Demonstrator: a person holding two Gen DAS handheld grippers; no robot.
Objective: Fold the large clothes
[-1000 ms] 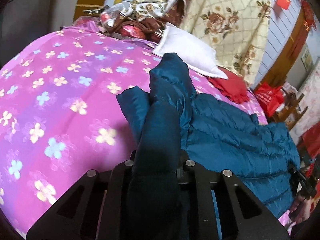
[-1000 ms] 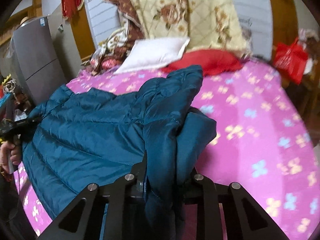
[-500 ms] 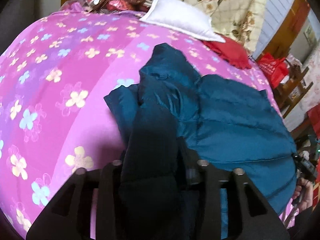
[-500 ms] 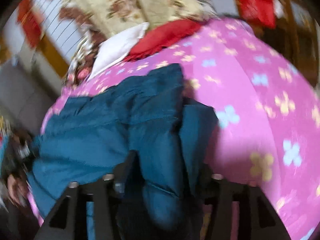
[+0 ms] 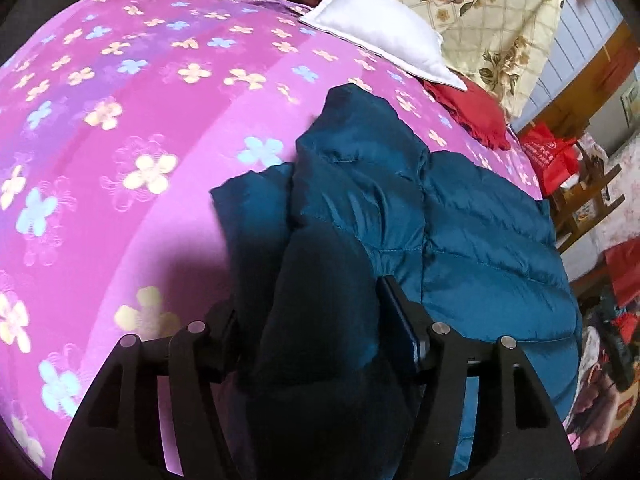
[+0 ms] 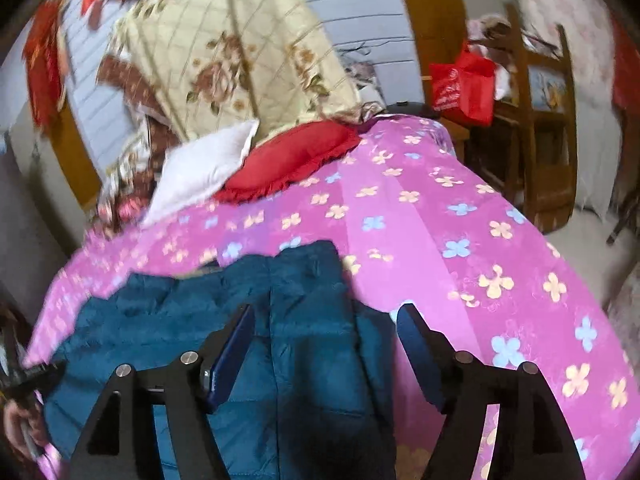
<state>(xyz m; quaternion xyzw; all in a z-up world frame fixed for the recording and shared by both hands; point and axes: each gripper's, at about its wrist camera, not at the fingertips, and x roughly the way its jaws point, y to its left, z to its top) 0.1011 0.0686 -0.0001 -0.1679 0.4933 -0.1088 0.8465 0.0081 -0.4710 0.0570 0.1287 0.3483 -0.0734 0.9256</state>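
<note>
A pink flowered bedspread [image 5: 132, 128] covers the bed. A white pillow [image 5: 384, 40] and red cushion [image 6: 292, 160] lie near a rose-patterned quilt [image 6: 240, 56]. A red bag [image 6: 464, 84] sits beyond.

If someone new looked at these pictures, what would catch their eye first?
First, the teal puffer jacket sprawled across the pink flowered bedspread, one bunched fold filling the left gripper. Then the right gripper, its jaws spread wide over the jacket. Behind lie a white pillow and a red cushion.

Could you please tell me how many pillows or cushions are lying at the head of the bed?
2: a white pillow and a red cushion touching its right side. The piled quilt may hide others.
</note>
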